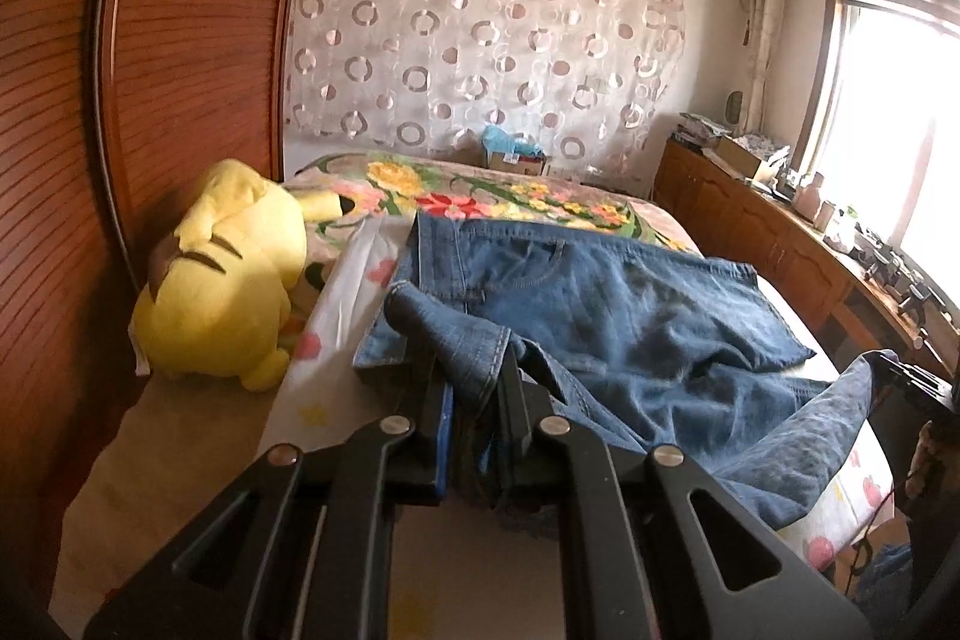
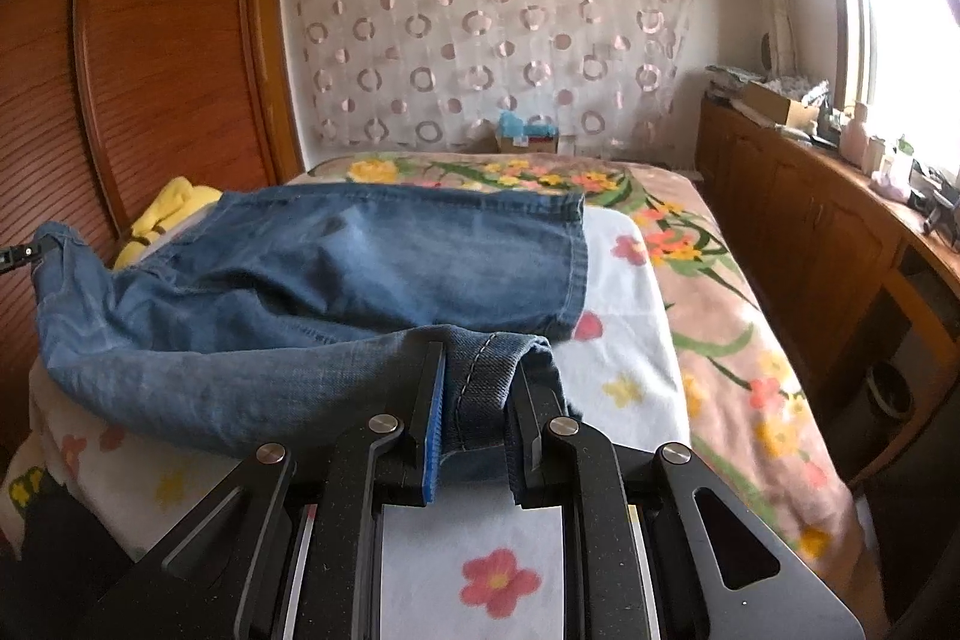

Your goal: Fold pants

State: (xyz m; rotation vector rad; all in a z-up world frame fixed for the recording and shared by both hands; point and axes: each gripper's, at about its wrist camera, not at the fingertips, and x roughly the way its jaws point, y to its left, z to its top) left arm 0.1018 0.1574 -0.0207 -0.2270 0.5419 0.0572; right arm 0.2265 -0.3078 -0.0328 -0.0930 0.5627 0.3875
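Blue denim pants [image 2: 312, 268] lie across the floral bedspread [image 2: 720, 280], waistband far from you. Your left gripper [image 1: 474, 388] and right gripper [image 2: 477, 400] each clamp 1 hem, both near you.

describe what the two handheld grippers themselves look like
Both the left gripper and the right gripper are matte black, with angular linkage arms that have triangular cut-outs and round silver pivot pins. Each has two flat fingers, one of them lined with a blue pad. No cables or sleeves are visible.
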